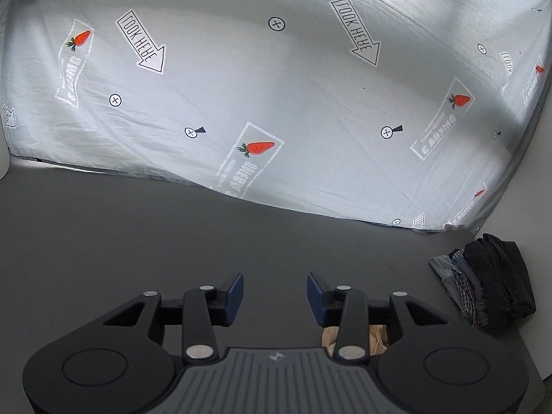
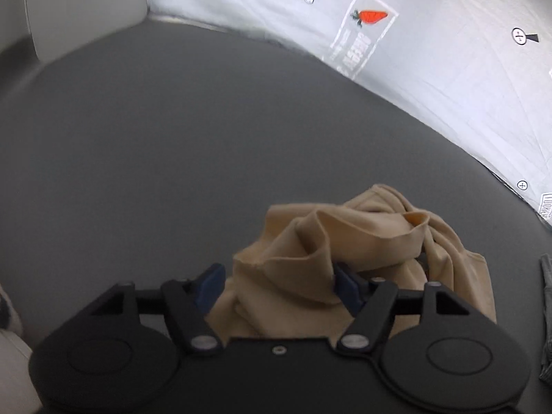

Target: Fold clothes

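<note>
Left gripper (image 1: pixel 275 296) hangs over the bare grey table (image 1: pixel 138 241), jaws spread wide, nothing between the blue pads (image 1: pixel 236 293). Released, idle.

Behind the table, a pale sheet (image 1: pixel 276 86) printed with carrots, arrows and small crossed circles, lying in soft creases and meeting the table's far edge.

At the right side of the left view, a stack of folded clothes (image 1: pixel 490 279): a dark garment on top, checked and denim-like layers under it (exact count of pieces not readable). The stack sits on the table near the sheet's lower corner, well apart from the left gripper.

A sliver of tan cloth shows under the left gripper's right finger linkage, low in the left view.

Right gripper (image 2: pixel 277 288) is at the tan garment (image 2: pixel 345 238), which lies crumpled in a heap on the table, near the table's right part and short of the sheet (image 2: pixel 448 69). A raised fold of the tan cloth sits between the two blue pads (image 2: pixel 210 284). The jaws stand apart; the right pad touches the fold, the left pad shows a gap beside the cloth. Not clenched on it.

View is slightly blurred. A strip of grey fabric (image 2: pixel 546 310) shows at the far right edge of the right view.
</note>
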Action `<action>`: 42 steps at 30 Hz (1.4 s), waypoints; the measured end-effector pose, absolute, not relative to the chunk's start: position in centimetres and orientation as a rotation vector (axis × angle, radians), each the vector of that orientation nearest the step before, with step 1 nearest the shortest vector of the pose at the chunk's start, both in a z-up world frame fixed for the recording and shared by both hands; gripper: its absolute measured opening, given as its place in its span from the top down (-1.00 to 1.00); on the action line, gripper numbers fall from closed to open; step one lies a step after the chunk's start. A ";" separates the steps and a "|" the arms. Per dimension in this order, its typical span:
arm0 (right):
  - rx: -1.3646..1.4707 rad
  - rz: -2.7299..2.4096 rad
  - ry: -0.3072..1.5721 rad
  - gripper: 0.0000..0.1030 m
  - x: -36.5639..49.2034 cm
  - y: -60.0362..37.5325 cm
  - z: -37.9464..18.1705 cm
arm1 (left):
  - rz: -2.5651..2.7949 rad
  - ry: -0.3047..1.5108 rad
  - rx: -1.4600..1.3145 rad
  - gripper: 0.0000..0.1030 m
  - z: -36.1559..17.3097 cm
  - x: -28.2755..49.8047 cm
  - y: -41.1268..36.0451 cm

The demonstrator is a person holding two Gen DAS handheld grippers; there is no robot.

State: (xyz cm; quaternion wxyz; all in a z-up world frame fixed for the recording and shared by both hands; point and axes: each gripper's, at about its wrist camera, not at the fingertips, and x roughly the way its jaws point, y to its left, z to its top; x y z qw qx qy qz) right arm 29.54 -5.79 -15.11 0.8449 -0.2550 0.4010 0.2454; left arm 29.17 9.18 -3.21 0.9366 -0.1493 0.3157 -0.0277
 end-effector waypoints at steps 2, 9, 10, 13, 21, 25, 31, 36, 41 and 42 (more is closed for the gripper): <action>-0.672 0.456 0.732 0.79 28.1 -5.7 -14.7 | -0.046 0.658 -0.314 0.17 -3.6 28.5 9.1; -1.043 0.091 0.175 0.86 23.8 -9.1 -8.1 | 0.044 0.648 -0.310 0.16 -3.8 25.9 9.4; -1.077 0.057 0.105 0.87 23.6 -9.7 -6.8 | 0.049 0.651 -0.305 0.16 -3.9 25.3 9.3; -1.175 -0.030 -0.137 0.89 23.0 -10.8 -3.3 | 0.060 0.646 -0.287 0.16 -3.7 23.7 9.0; -1.120 -0.106 -0.638 1.00 19.5 -10.1 8.6 | 0.057 0.480 -0.081 -0.13 -1.0 20.5 8.4; -0.979 -0.002 -0.550 1.00 18.4 -9.1 11.6 | 0.044 0.441 -0.028 -0.20 -0.6 19.9 8.3; -0.797 0.084 -0.101 0.65 21.1 -9.4 6.8 | 0.023 0.514 -0.064 -0.26 -2.1 18.4 9.2; -0.555 0.252 0.326 0.26 21.5 -10.1 0.7 | 0.012 0.633 -0.153 -0.32 -4.4 17.8 10.4; -0.419 0.405 0.581 0.18 20.8 -8.6 -4.8 | 0.050 0.677 -0.195 -0.32 -5.5 17.0 11.7; -0.402 0.425 0.626 0.18 21.0 -8.1 -5.9 | 0.058 0.686 -0.201 -0.33 -5.7 16.8 11.9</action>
